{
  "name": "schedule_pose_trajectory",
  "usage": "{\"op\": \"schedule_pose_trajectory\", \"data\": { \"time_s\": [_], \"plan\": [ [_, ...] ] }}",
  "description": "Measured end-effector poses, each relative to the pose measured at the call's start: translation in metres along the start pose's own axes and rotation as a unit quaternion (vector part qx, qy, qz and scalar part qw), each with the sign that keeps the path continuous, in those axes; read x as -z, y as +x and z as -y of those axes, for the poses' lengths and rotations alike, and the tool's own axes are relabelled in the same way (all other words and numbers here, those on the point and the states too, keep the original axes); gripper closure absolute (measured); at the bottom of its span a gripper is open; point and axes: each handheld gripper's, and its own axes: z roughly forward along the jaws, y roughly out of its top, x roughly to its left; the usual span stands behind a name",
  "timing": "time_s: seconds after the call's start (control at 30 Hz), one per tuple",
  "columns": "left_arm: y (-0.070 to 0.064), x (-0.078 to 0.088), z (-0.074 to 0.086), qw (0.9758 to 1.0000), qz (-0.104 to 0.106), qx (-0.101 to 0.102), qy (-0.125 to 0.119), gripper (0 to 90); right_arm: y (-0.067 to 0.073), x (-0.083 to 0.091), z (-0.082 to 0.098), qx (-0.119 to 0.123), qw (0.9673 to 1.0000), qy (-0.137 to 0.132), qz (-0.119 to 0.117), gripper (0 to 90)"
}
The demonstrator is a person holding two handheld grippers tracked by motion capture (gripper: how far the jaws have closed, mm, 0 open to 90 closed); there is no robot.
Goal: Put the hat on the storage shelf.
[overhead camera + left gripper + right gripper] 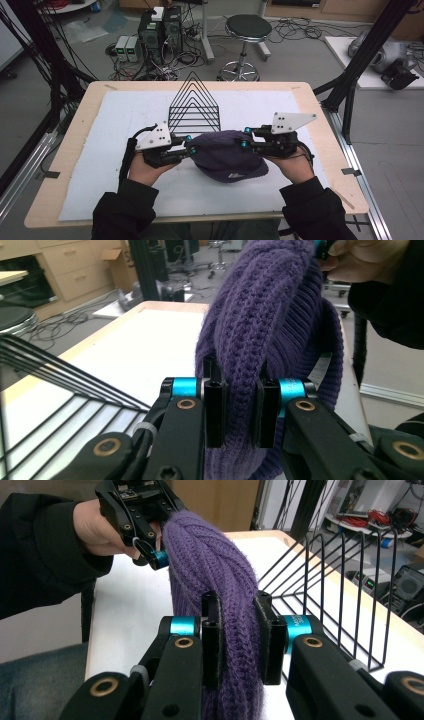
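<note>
Black-sleeved forearms enter the high view, each hand bearing a gripper. Between them, just in front of the black wire triangular rack [194, 104], hangs the purple cable-knit wool hat [227, 154]. Left gripper [239, 412] view: both jaws clamp the hat's knit. Right gripper [238, 637] view: its jaws pinch the hat's opposite side, beside the rack.
</note>
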Motion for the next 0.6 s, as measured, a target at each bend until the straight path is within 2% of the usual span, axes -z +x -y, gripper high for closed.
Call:
{"op": "schedule_pose_trajectory", "data": {
  "time_s": [0.2,0.27,0.37,0.47,0.5,0.53,0.57,0.6],
  "plan": [
    [0.006,0.011,-0.017,0.9999,-0.011,-0.007,0.007,79.6,-0.007,-0.005,-0.009,-0.002,0.9999,-0.012,-0.007,77.0],
    [0.012,0.017,-0.025,0.9995,-0.026,-0.014,0.012,79.4,-0.010,-0.009,-0.016,-0.002,0.9999,-0.012,-0.008,76.8],
    [0.018,0.022,-0.031,0.9992,-0.034,-0.018,0.013,79.5,-0.015,-0.013,-0.023,0.008,0.9999,-0.008,-0.006,76.5],
    [0.025,0.027,-0.038,0.9989,-0.041,-0.015,0.015,79.5,-0.025,-0.021,-0.041,0.013,0.9999,-0.002,-0.010,76.6],
    [0.031,0.031,-0.045,0.9987,-0.046,-0.011,0.018,79.5,-0.027,-0.023,-0.047,0.016,0.9998,0.001,-0.008,76.6],
    [0.031,0.031,-0.045,0.9987,-0.046,-0.011,0.018,79.5,-0.029,-0.024,-0.052,0.018,0.9998,0.001,-0.006,76.6],
    [0.037,0.036,-0.054,0.9985,-0.051,-0.005,0.017,79.5,-0.032,-0.025,-0.058,0.019,0.9998,0.002,-0.006,76.6],
    [0.037,0.036,-0.054,0.9985,-0.051,-0.005,0.017,79.5,-0.035,-0.027,-0.063,0.020,0.9998,-0.001,-0.006,76.6]
  ]
}}
